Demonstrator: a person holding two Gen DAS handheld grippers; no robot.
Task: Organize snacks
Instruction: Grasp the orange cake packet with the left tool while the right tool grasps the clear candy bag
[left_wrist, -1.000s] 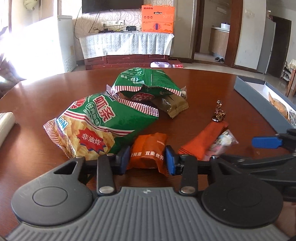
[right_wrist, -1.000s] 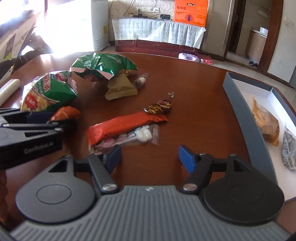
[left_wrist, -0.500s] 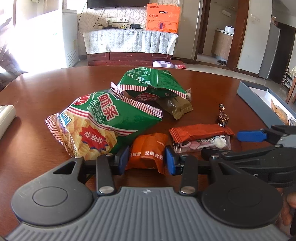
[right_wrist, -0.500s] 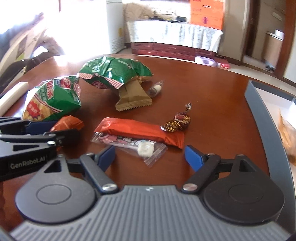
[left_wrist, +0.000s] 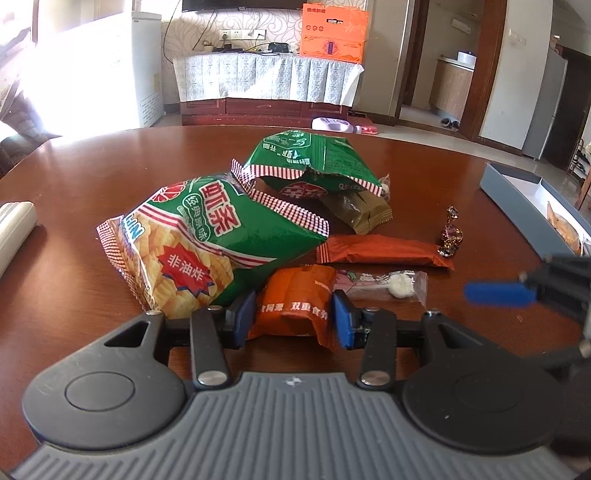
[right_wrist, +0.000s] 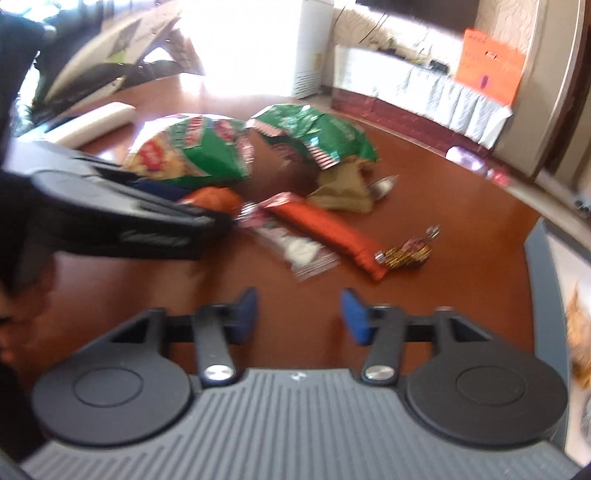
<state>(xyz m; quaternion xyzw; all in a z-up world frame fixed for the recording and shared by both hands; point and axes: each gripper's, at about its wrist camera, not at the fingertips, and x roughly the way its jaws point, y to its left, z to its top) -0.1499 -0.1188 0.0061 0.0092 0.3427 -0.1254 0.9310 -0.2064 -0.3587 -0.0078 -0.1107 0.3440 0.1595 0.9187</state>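
**Right claw backs off empty; orange packet stays pinched in the left**

Left claw (left_wrist: 293, 319): clamped as before on the small orange packet (left_wrist: 295, 295), both blue pads pressed into its sides. Same grip as in the two earlier looks; packet low over the table (left_wrist: 92, 177), just in front of the big green crisp bag (left_wrist: 207, 236), not yet carried anywhere.

Right claw (right_wrist: 299, 310): jaws apart, nothing between them, gap narrower than half a second ago. Heavily blurred view on that side, so clearly on the move. No longer straddling the red bar (left_wrist: 384, 249) and clear sweet bag (left_wrist: 388, 282); now drawn back from both, with bare table under the pads.

Red bar: turned within the last second, from pointing away to lying crosswise, and unchanged since. One end next to the foil sweet (left_wrist: 450, 234), clear bag just in front of it. Second green bag (left_wrist: 314, 162) and brown packet (left_wrist: 362, 214) behind, undisturbed.

Grey tray (left_wrist: 517, 199) at the right edge of the table, already holding a few packets.

Likely meaning: no pick made on the right, only a nudge and a retreat. Nearly all the snacks left on the table, so early in the job. Probably next: orange packet lifted across to the tray, then a fresh approach to the bar along its narrow side.
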